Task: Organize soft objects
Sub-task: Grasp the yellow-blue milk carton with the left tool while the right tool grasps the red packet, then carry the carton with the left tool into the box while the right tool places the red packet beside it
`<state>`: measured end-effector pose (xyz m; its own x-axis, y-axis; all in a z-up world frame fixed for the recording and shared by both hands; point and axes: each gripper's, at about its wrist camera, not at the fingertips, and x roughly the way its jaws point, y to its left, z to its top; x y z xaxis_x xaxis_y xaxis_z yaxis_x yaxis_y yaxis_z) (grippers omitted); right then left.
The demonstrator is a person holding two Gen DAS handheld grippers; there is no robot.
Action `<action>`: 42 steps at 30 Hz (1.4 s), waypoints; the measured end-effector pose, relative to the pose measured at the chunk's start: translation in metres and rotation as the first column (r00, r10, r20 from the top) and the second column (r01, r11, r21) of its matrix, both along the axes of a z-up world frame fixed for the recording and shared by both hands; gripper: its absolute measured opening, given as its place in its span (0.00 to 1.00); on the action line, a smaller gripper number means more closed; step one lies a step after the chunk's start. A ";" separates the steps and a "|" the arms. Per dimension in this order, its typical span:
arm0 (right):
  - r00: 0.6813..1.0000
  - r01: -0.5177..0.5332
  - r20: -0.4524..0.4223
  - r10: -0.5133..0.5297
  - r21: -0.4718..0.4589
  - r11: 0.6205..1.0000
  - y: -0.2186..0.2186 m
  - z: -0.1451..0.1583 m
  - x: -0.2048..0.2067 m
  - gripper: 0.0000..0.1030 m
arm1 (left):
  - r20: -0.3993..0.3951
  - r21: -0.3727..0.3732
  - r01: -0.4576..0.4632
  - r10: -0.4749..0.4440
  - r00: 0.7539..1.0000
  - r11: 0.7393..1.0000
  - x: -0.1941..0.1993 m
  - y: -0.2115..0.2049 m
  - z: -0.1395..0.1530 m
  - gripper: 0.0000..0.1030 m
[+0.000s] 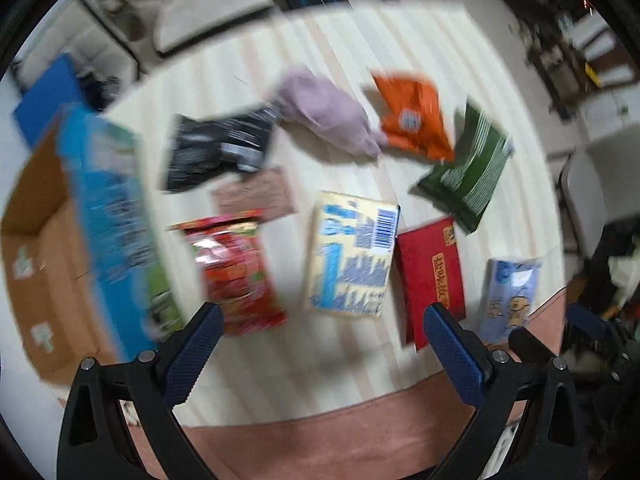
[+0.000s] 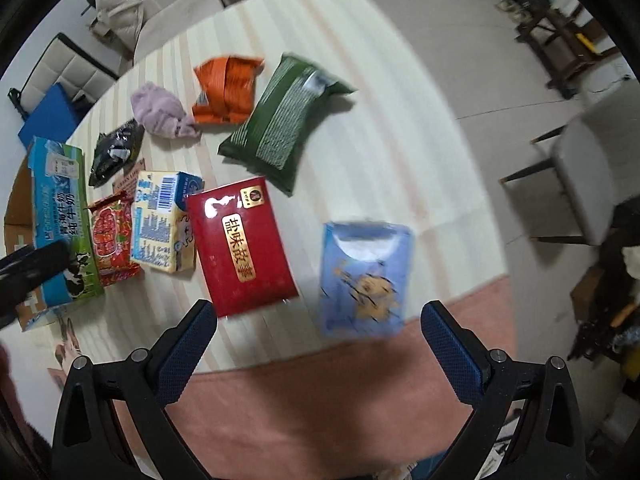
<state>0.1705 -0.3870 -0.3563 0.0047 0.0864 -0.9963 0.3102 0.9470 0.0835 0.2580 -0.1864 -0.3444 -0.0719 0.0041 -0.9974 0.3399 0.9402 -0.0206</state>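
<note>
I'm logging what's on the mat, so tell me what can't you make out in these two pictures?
- Left wrist view: motion blur smears the print on the blue carton and red snack bag.
- Right wrist view: the light blue pack is blurred.
- Cardboard box: cut off by the left edge; contents hidden.
- Brown packet: partly covered by the black bag.

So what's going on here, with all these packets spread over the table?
A person holds a two-finger gripper in each hand above a table strewn with soft packs. Both the left gripper and the right gripper are open and hold nothing. On the table lie a red packet, a light blue tissue pack, a green pack, an orange bag and a purple cloth. A cardboard box sits at the left edge. Nothing is being lifted at this moment.
</note>
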 end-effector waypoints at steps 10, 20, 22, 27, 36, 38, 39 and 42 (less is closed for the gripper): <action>0.996 -0.079 -0.023 0.081 0.069 0.994 0.021 -0.030 0.020 1.00 | -0.131 0.036 -0.061 0.065 0.989 0.997 0.017 0.015 -0.078 0.61; 0.977 -0.181 -0.109 0.186 0.050 0.982 0.068 -0.085 0.063 0.97 | -0.136 0.039 -0.110 0.115 0.984 0.993 0.018 0.048 -0.087 0.61; 0.971 -0.184 -0.147 0.186 0.031 0.982 0.070 -0.100 0.065 0.94 | -0.138 0.046 -0.114 0.119 0.983 0.992 0.020 0.045 -0.097 0.61; 0.962 -0.205 -0.186 0.201 -0.005 0.979 0.079 -0.112 0.063 0.78 | -0.126 0.064 -0.098 0.105 0.986 0.993 0.013 0.050 -0.104 0.60; 0.972 -0.172 -0.168 0.167 -0.014 0.985 0.067 -0.084 0.056 0.33 | -0.080 0.058 -0.113 0.118 0.990 0.992 -0.004 0.051 -0.087 0.59; 0.974 -0.159 -0.164 0.157 0.001 0.987 0.061 -0.078 0.051 0.28 | -0.064 0.053 -0.108 0.111 0.992 0.993 -0.009 0.051 -0.079 0.59; 0.975 -0.155 -0.162 0.153 0.005 0.988 0.058 -0.074 0.050 0.26 | -0.057 0.053 -0.105 0.108 0.993 0.993 -0.011 0.052 -0.075 0.59; 0.981 -0.138 -0.139 0.138 0.009 0.990 0.050 -0.059 0.046 0.24 | -0.043 0.046 -0.104 0.106 0.993 0.994 -0.017 0.056 -0.064 0.59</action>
<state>0.2168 -0.3375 -0.4155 -0.1460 0.0762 -0.9863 0.1851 0.9815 0.0485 0.2414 -0.1301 -0.4084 -0.1190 0.0373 -0.9922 0.2391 0.9710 0.0078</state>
